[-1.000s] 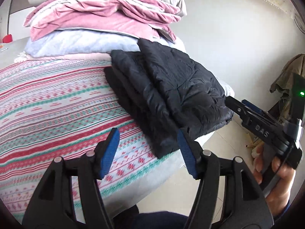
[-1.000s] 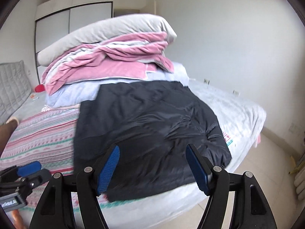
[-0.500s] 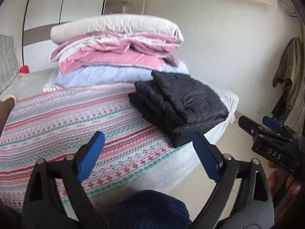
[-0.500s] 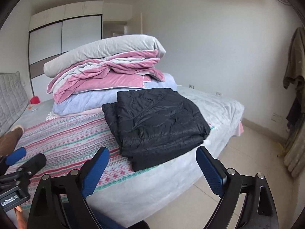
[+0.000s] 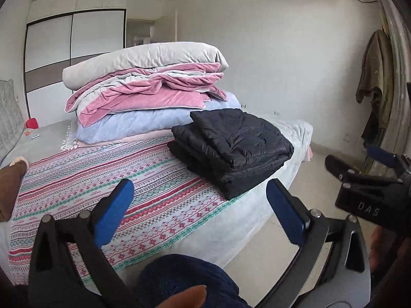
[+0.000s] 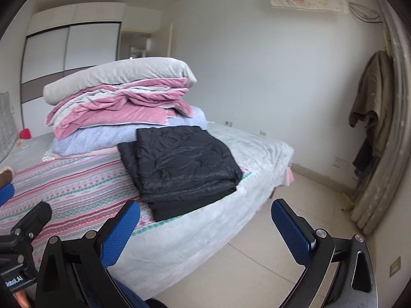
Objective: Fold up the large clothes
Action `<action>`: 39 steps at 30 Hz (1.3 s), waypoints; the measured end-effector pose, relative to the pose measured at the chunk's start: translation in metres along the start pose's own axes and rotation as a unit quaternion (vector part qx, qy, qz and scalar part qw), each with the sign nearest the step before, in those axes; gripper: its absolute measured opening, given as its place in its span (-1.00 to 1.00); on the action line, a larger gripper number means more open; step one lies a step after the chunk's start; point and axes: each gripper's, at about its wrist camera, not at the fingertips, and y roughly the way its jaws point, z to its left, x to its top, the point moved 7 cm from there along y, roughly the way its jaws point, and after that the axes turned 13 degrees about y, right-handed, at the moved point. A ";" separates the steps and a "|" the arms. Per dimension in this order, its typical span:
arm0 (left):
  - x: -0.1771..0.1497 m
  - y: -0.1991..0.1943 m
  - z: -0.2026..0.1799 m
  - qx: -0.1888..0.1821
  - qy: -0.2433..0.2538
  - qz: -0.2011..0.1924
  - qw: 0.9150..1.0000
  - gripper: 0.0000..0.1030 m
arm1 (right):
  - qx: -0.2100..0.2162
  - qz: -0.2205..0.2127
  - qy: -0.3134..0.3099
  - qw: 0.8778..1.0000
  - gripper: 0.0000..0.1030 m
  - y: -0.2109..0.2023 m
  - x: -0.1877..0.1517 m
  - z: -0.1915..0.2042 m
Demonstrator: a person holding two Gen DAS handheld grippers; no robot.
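Both grippers, left gripper (image 5: 199, 209) and right gripper (image 6: 205, 227), are hanging spread wide apart, gripping nothing. One folded black jacket (image 5: 231, 148) is sitting near the bed (image 6: 213, 228) corner, beside one stack of bedding (image 5: 146, 95). Bare tile floor (image 6: 295, 231) is lying off the bed edge.

Folded black jacket (image 5: 232, 147) on striped bedspread (image 5: 102, 179), beyond open-jawed left tool (image 5: 199, 208)
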 end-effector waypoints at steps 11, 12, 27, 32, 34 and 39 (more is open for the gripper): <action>-0.021 0.037 0.013 -0.005 -0.050 0.054 0.997 0.99 | -0.027 0.035 0.002 0.999 1.00 0.033 -0.015 -0.007; -0.022 0.037 0.014 -0.003 -0.050 0.056 0.997 0.99 | -0.027 0.037 0.002 0.999 1.00 0.036 -0.015 -0.007; -0.026 0.036 0.007 -0.021 -0.031 0.064 0.997 0.99 | -0.030 0.050 0.009 0.998 1.00 0.048 -0.019 -0.013; -0.025 0.033 0.006 -0.021 -0.026 0.059 0.998 0.99 | -0.027 0.056 0.007 0.998 1.00 0.050 -0.021 -0.012; -0.025 0.033 0.006 -0.021 -0.026 0.060 0.998 0.99 | -0.027 0.056 0.006 0.998 1.00 0.049 -0.022 -0.012; -0.025 0.033 0.006 -0.023 -0.027 0.063 0.997 0.99 | -0.027 0.056 0.009 0.998 1.00 0.049 -0.022 -0.013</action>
